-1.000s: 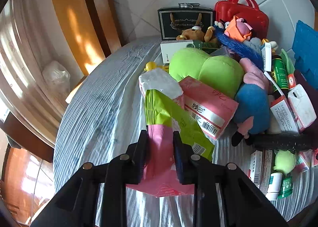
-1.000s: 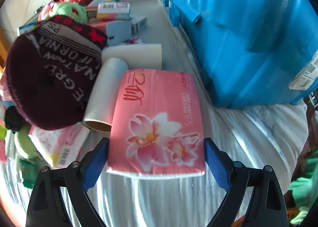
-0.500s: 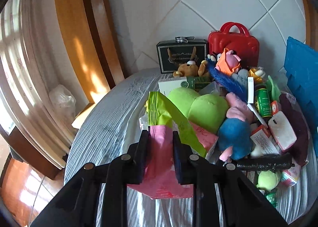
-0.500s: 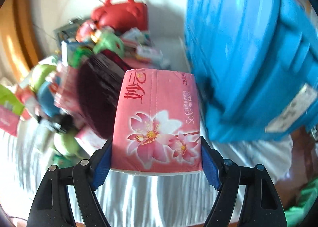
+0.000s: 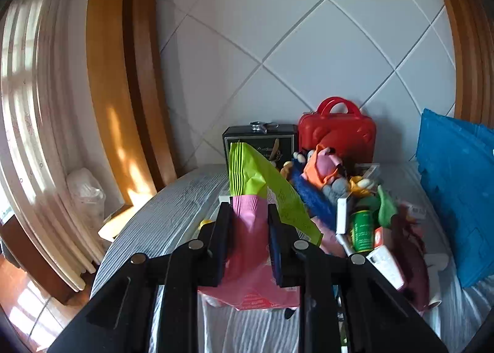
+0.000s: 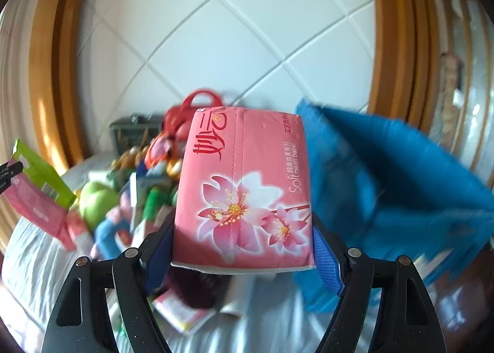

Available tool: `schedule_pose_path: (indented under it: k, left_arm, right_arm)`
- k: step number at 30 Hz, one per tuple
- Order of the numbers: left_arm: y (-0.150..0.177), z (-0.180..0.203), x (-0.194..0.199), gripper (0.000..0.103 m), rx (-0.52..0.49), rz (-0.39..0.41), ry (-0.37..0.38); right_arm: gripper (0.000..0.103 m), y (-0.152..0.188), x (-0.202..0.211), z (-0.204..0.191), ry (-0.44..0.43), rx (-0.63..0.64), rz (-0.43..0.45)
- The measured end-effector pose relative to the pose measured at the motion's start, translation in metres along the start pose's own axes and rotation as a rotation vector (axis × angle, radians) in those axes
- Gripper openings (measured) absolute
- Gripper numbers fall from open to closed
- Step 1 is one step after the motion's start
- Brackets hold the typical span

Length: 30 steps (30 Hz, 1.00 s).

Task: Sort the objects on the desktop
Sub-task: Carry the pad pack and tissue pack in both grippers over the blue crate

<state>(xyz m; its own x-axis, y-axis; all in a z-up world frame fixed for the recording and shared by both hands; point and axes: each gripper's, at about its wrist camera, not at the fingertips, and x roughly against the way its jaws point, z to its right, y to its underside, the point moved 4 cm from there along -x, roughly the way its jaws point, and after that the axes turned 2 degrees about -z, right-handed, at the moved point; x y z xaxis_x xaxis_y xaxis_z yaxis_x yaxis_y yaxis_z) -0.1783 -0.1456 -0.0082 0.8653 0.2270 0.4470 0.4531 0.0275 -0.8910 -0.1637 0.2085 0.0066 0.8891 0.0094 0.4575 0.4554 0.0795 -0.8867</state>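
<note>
My left gripper (image 5: 249, 214) is shut on a pink and green snack bag (image 5: 256, 198) and holds it up above the table; the bag also shows at the left of the right wrist view (image 6: 34, 186). My right gripper (image 6: 244, 235) is shut on a pink tissue pack with flowers (image 6: 247, 192), lifted off the table. Below lies a pile of toys, boxes and a green can (image 5: 361, 229).
A red case (image 5: 338, 133) and a dark box (image 5: 262, 140) stand at the tiled wall. A blue crate (image 6: 386, 186) is at the right. A maroon hat (image 5: 413, 260) lies by the pile. The table has a striped cloth (image 5: 173, 220).
Both grippers have risen and tilted up toward the wall, each carrying its pack off the table. The pile now lies lower in both views.
</note>
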Motion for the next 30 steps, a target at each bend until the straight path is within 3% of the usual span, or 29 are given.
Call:
schedule_pose_path:
  k: [9, 22, 27, 30]
  left_arm:
    - [-0.063, 0.105, 0.023, 0.022, -0.013, 0.116, 0.125]
    - [-0.149, 0.345, 0.088, 0.022, -0.096, 0.292, 0.316]
    - [-0.160, 0.439, 0.113, 0.022, -0.134, 0.287, 0.400]
    - [-0.152, 0.494, 0.114, 0.022, -0.186, 0.206, 0.456]
  right_arm:
    - [0.079, -0.048, 0.021, 0.092, 0.097, -0.030, 0.086]
    - [0.079, -0.057, 0.005, 0.265, 0.215, -0.134, 0.079]
    - [0.079, -0.053, -0.014, 0.319, 0.231, -0.127, 0.026]
    - [0.079, -0.047, -0.027, 0.343, 0.229, -0.122, -0.030]
